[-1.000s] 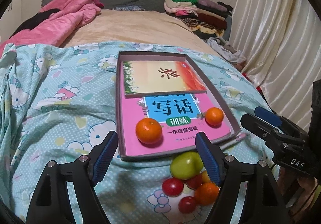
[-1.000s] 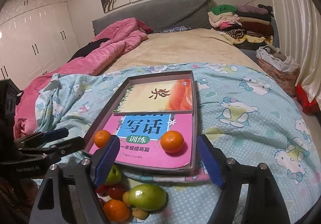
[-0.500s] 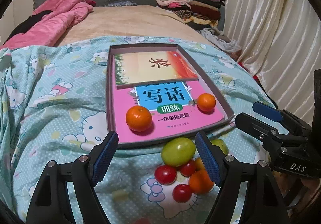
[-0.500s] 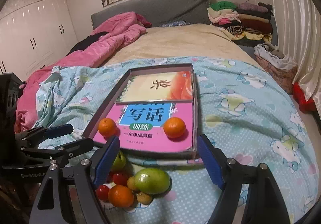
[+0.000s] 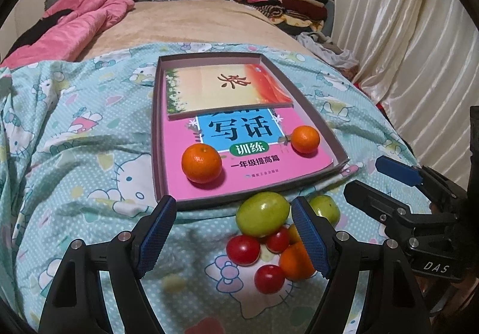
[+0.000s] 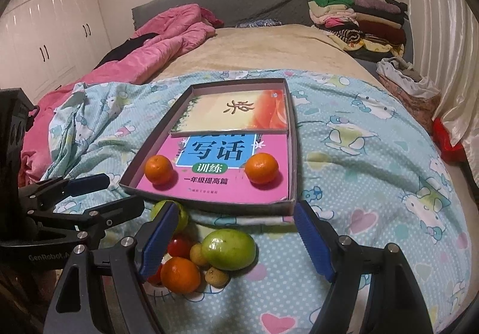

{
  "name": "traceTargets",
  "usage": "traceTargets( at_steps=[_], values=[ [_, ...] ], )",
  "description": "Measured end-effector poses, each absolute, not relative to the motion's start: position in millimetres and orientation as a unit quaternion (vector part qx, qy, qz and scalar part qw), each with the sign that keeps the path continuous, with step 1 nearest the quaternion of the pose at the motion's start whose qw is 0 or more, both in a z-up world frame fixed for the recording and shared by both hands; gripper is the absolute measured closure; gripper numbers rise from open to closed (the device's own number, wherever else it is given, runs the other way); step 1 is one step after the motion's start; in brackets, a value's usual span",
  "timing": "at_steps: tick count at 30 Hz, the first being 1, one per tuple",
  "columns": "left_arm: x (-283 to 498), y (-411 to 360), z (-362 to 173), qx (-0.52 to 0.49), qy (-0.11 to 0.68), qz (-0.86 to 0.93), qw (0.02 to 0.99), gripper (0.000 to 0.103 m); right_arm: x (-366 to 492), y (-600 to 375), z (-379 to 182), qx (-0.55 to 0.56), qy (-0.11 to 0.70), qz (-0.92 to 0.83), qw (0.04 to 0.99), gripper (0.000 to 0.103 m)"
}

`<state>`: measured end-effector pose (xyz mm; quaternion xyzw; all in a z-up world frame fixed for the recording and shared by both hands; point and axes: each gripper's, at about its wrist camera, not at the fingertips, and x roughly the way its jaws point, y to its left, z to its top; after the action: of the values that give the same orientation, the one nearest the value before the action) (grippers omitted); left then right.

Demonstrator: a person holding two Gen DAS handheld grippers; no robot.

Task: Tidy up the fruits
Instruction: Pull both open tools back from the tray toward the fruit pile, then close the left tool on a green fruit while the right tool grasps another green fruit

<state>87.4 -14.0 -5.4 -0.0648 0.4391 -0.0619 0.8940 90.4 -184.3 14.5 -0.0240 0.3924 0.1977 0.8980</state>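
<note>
The fruit sat in a loose pile on the patterned bedsheet [image 6: 374,160], hard against the near wall of the shallow cardboard tray [image 5: 158,136]. Leading the pile was the large green fruit [image 5: 263,213], egg-shaped, its long axis lying roughly across the view and parallel to the tray's near edge. Tucked beside it were a second green fruit [image 5: 324,208], three red tomatoes [image 5: 243,250], an orange [image 6: 180,275] and two small tan fruits [image 6: 216,276]. Two oranges were already in the tray, one on the left [image 5: 202,164] and one on the right [image 5: 305,139], both resting on the pink book [image 5: 191,184] that lined it, with a second book [image 5: 215,88] lying across its far half.

The left gripper [image 5: 233,230] hung just short of the pile with its jaws spread wide and nothing between the pads; the big green fruit lay ahead and a shade right of its centre line, and its right finger covered part of the pile. The right gripper [image 6: 236,236] was likewise wide open and empty, the same fruit sitting ahead and a little left of its centre. Both were close, neither touching. On this showing either hand could take it, and since the fruit lay broadside, the jaws looked barely wide enough without a turn of the wrist.
</note>
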Motion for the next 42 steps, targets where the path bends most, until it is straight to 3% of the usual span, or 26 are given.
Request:
traceTargets(
  at_steps=[33, 42],
  values=[
    [96.8, -25.4, -28.2, -0.078, 0.483, -0.102, 0.866, 0.023, 95.4, -179.6, -32.5, -0.048, 0.480, 0.191, 0.855, 0.024],
    [102.8, -23.4, -33.9, -0.099, 0.487, -0.112, 0.860, 0.023, 103.9, -184.0, -41.9, -0.011, 0.499, 0.217, 0.839, 0.040]
  ],
)
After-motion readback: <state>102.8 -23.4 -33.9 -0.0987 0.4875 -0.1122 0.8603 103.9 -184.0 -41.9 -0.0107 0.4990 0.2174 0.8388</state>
